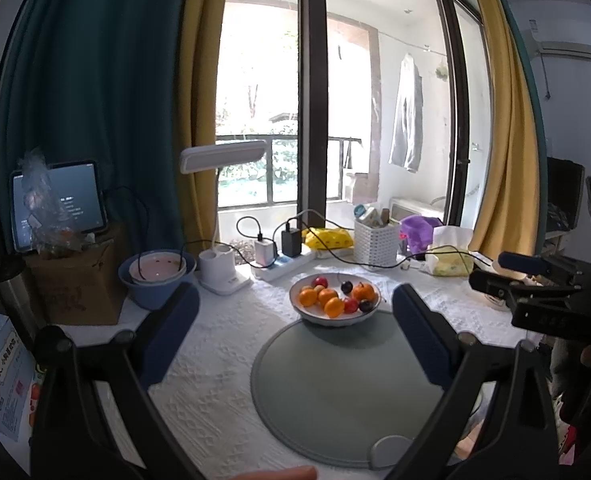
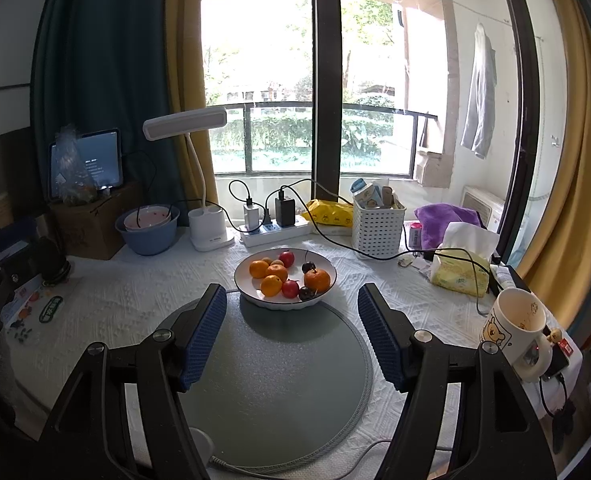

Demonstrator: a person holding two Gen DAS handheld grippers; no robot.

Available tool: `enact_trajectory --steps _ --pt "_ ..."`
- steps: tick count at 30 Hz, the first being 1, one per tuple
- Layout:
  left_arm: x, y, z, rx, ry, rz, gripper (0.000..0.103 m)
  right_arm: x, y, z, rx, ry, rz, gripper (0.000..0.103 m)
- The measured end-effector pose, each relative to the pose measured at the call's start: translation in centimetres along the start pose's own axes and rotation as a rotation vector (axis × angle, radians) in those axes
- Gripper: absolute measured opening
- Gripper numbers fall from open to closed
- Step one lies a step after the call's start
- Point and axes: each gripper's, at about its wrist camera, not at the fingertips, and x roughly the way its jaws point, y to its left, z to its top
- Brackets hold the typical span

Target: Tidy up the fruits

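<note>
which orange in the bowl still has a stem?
The largest orange, at the bowl's right side: it alone carries a dark stem; the others show none.

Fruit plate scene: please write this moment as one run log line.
stage: before first pick | left gripper: open, empty | right gripper: open, empty | fruit plate: untouched, oranges and red and dark fruits inside, at far edge of round mat

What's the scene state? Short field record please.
fruit: oranges, red and dark small fruits, all in white bowl
bowl: on far edge of round grey mat
left gripper: open, empty
right gripper: open, empty, short of bowl
nearby: mug, white basket, desk lamp, blue bowl
</note>
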Motion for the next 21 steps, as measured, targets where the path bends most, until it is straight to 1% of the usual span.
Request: enact_trajectory --steps 21 --pt "-0.22 -0.71 -0.01 0.012 0.006 -0.022 0.098 -0.06 0.11 -0.03 -0.008 -0.001 -0.002 0.071"
